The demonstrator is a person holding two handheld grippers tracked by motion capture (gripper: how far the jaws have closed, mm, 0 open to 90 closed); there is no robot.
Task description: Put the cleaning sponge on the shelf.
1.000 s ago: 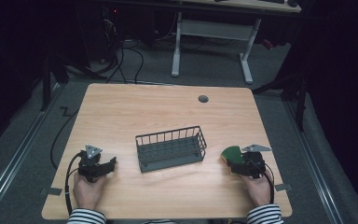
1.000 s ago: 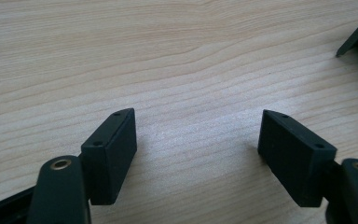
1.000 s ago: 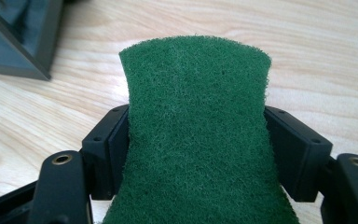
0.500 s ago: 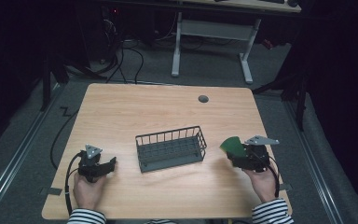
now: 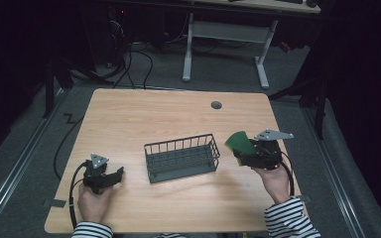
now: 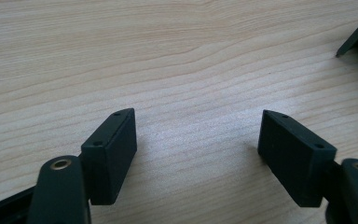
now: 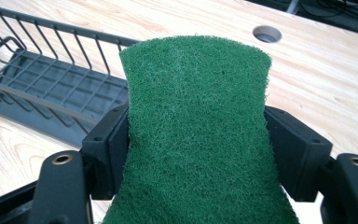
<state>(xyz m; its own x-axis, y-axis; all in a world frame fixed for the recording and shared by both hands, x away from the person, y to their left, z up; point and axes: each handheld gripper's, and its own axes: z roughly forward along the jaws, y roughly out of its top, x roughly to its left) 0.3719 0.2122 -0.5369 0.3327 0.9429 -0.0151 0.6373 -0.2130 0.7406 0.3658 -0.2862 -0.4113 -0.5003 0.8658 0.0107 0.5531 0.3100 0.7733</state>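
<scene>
green scouring pad [image 7: 196, 135] pinched edgewise, bowed, in right gripper [image 5: 245, 151] near basket [image 5: 181, 157]; could buckle, slip out. left gripper [image 5: 110, 177] wide, empty.

My left gripper [image 5: 110, 177] rests on the pale wooden table [image 5: 144, 119]. A dark wire basket [image 5: 182, 157] sits on it just past the jaws; a round cable hole [image 5: 216, 105] lies farther off.

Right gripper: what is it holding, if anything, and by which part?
The right gripper holds a green scouring pad, jaws pressing its two side edges near the lower half.
</scene>
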